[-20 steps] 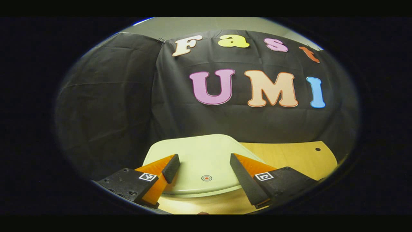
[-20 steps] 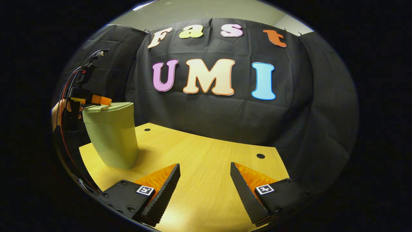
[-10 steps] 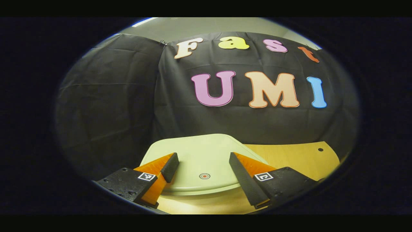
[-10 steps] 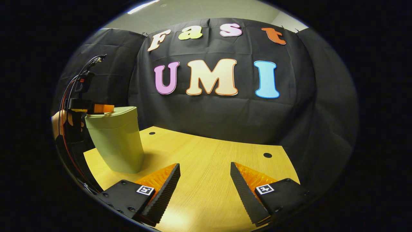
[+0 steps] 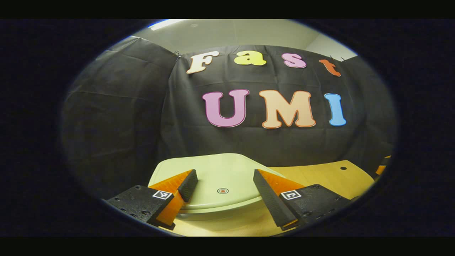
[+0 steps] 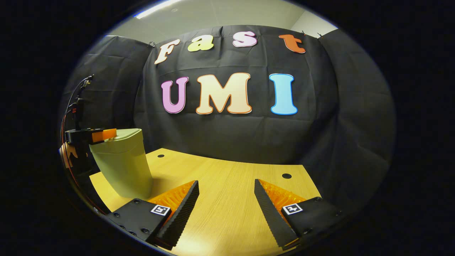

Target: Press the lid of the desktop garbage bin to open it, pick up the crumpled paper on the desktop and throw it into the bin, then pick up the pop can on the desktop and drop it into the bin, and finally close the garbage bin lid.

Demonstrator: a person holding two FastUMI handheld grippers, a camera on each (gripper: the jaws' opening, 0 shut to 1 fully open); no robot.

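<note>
Risk: a missed or glancing press is judged the main danger. The lid point(image 5: 217, 174) carries a small ringed dot point(image 5: 222, 191), and that dot sits in the gap between the fingers of the left gripper point(image 5: 223, 186), so a straight push down could land a finger beside the dot and not on it.
Cause: the jaws are spread wide, with nothing held between them, and one finger point(image 5: 187, 185) lies over the lid's left part while the other is seen over its right edge.
Second risk: the bin point(image 6: 122, 167) could be tipped or slid on the desktop point(image 6: 227, 199) if it is pushed from the near side, since it is tall and narrows toward its base.
Contact: whether a finger touches the lid cannot be told.
Bin and left gripper: in the right gripper view, the left gripper point(image 6: 101, 134) is seen level with the lid's near edge, with a hand point(image 6: 69, 156) behind it.
Lid state: shut, as far as can be seen.
Right gripper point(image 6: 226, 201): jaws are spread wide and empty, over bare wood, well apart from the bin.
Desktop details: two dark holes point(image 6: 286, 176) are seen in the wood.
</note>
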